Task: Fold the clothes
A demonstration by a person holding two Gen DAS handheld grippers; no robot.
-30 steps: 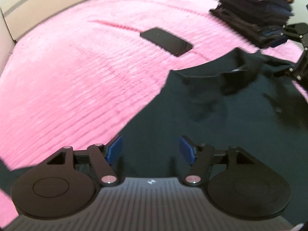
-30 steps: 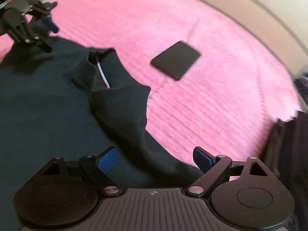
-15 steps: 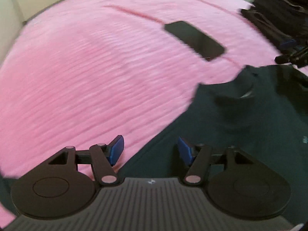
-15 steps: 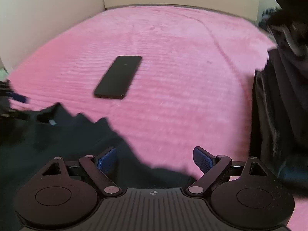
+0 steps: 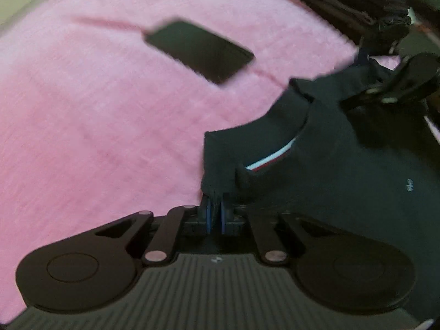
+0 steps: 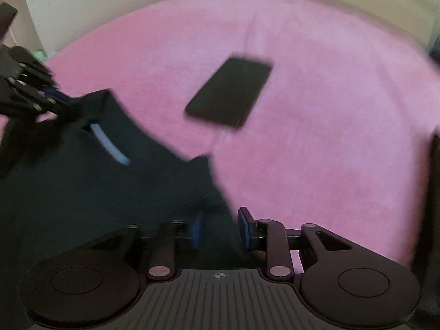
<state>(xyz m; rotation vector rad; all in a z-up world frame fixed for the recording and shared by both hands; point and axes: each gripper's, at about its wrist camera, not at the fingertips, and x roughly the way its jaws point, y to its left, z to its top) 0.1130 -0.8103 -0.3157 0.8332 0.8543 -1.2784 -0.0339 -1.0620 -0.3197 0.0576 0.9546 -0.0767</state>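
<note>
Half a second ago both my grippers were spread wide over the dark shirt (image 5: 343, 192); now my left gripper (image 5: 216, 217) is closed down on the shirt's shoulder edge near the collar, blue pads nearly together with a pinch of cloth bunched between them. My right gripper (image 6: 220, 228) has narrowed too but a gap remains between its blue pads, and dark fabric lies in that gap; whether it is gripping the cloth yet I cannot tell, the frame is blurred. The shirt lies spread on the pink blanket (image 5: 96, 110) of the bed, collar toward the phone, the striped white, red and blue neck tape (image 5: 272, 159) showing inside the collar. In the right wrist view the same tape reads as a pale blue strip. The black phone (image 5: 199, 51) lies flat on the blanket just beyond the collar, apart from the shirt, and has shifted in both views as the cameras moved. A stack of dark folded clothes (image 5: 343, 5) sits at the far right edge of the left view, behind my right gripper, which shows there on the opposite shoulder of the shirt. My left gripper shows at the left edge of the right view, touching the collar side. A pale wall (image 6: 110, 5) stands behind the bed.
</note>
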